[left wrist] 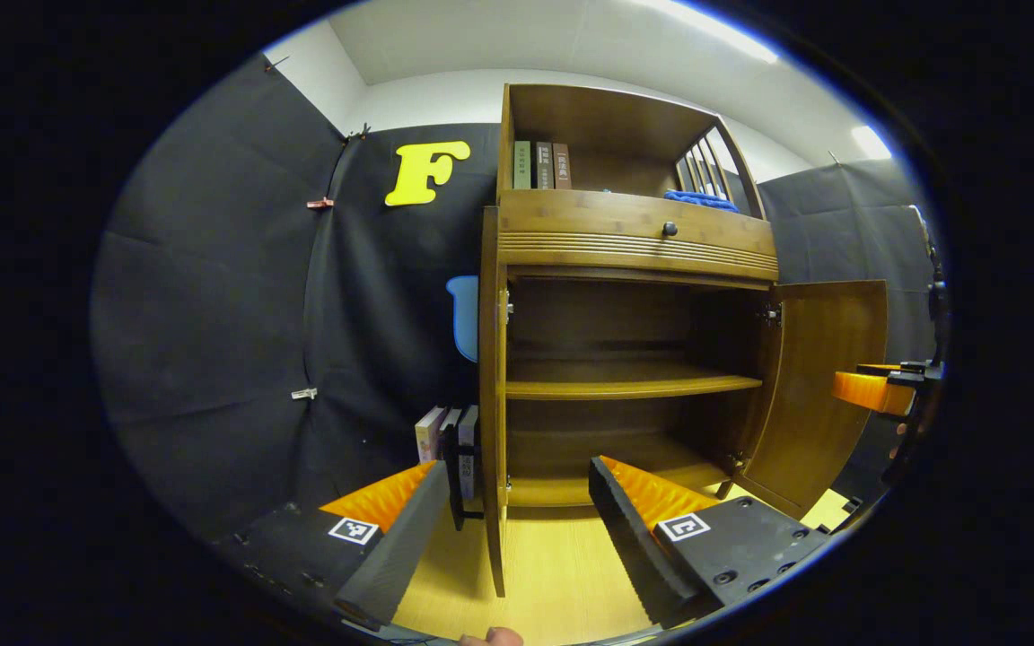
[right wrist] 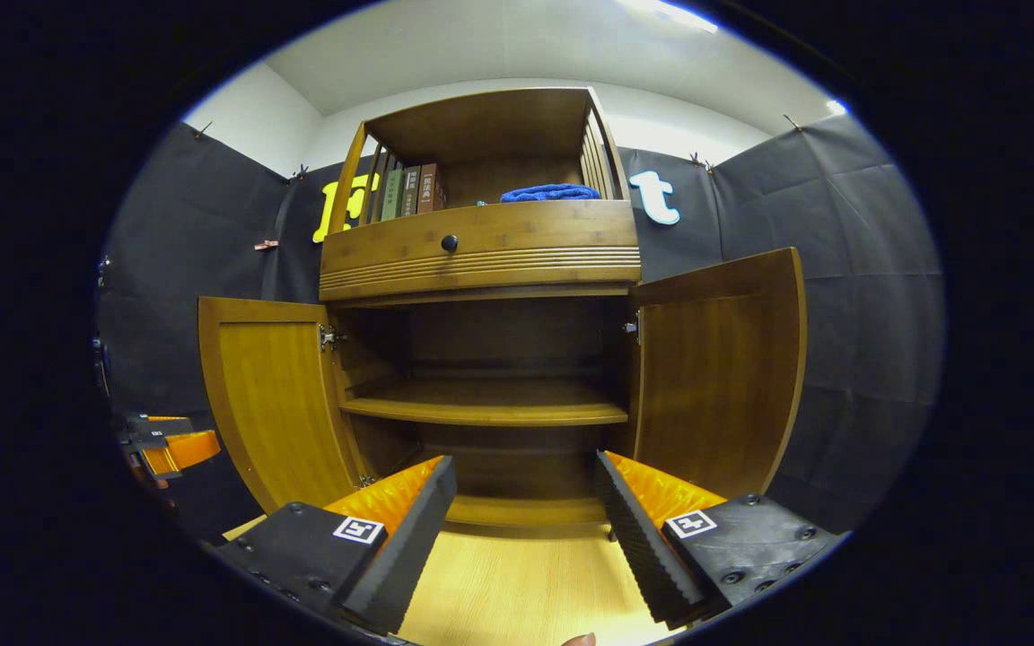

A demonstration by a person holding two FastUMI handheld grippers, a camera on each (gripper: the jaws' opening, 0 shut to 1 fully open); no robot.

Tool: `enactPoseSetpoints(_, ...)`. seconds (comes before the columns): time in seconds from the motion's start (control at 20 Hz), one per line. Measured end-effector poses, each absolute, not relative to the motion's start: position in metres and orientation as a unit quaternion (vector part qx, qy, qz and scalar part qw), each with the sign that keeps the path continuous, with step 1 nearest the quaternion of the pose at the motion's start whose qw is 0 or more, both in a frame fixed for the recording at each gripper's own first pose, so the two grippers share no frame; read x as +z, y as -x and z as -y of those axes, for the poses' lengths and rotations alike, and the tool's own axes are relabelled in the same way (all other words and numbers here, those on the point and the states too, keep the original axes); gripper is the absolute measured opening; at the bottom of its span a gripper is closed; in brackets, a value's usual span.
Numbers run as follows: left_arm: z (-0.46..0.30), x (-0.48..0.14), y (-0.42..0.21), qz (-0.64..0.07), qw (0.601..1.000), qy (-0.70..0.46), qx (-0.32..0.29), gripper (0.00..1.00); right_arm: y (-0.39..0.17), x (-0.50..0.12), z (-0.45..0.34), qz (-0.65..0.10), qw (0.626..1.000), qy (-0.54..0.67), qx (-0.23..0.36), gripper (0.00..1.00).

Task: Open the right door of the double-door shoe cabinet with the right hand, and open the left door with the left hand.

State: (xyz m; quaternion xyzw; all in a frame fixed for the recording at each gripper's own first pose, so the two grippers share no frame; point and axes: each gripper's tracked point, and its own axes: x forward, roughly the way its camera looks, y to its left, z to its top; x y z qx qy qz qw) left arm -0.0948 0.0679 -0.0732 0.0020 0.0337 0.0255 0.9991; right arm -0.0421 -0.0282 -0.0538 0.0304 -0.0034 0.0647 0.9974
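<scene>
books (left wrist: pixel 541 165) and blue cloth (right wrist: pixel 550 192) top the cabinet (right wrist: pixel 481 251); both doors swung wide, both jaws open, empty.

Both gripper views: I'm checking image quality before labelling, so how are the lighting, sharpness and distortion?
Left gripper view: sharp, ceiling light glares, fisheye bows the cabinet, the lower compartment sits in shadow, and the left door shows edge-on between the open left claw. Right gripper view: equally sharp, both doors curve outward, the shelf is dim, and the floor is brightly lit.
</scene>
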Motion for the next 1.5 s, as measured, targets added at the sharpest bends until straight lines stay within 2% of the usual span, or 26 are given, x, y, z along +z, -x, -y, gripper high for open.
enactPoseSetpoints(0.05,-0.065,-0.072,0.094,-0.032,0.999,-0.003,0.024,0.98,0.043,-0.053,0.029,0.005,0.998,-0.028,0.064,0.98)
enactPoseSetpoints(0.1,-0.064,-0.071,0.093,-0.033,0.999,-0.004,0.022,0.98,0.043,-0.052,0.03,0.007,0.998,-0.026,0.062,1.0)
enactPoseSetpoints(0.15,-0.061,-0.07,0.092,-0.032,0.999,-0.003,0.021,0.98,0.044,-0.05,0.03,0.009,0.998,-0.024,0.061,0.98)
enactPoseSetpoints(0.3,-0.054,-0.066,0.089,-0.03,0.999,0.003,0.013,0.97,0.045,-0.048,0.03,0.013,0.998,-0.026,0.059,1.0)
enactPoseSetpoints(0.45,-0.052,-0.061,0.086,-0.028,1.0,0.003,0.011,0.98,0.046,-0.05,0.03,0.011,0.998,-0.026,0.057,0.98)
enactPoseSetpoints(1.45,-0.003,-0.051,0.077,-0.023,0.999,0.0,-0.03,0.97,0.049,-0.051,0.03,0.013,0.998,-0.032,0.051,1.0)
enactPoseSetpoints(1.5,-0.003,-0.05,0.078,-0.023,0.999,0.0,-0.029,0.96,0.049,-0.051,0.03,0.013,0.998,-0.032,0.05,0.98)
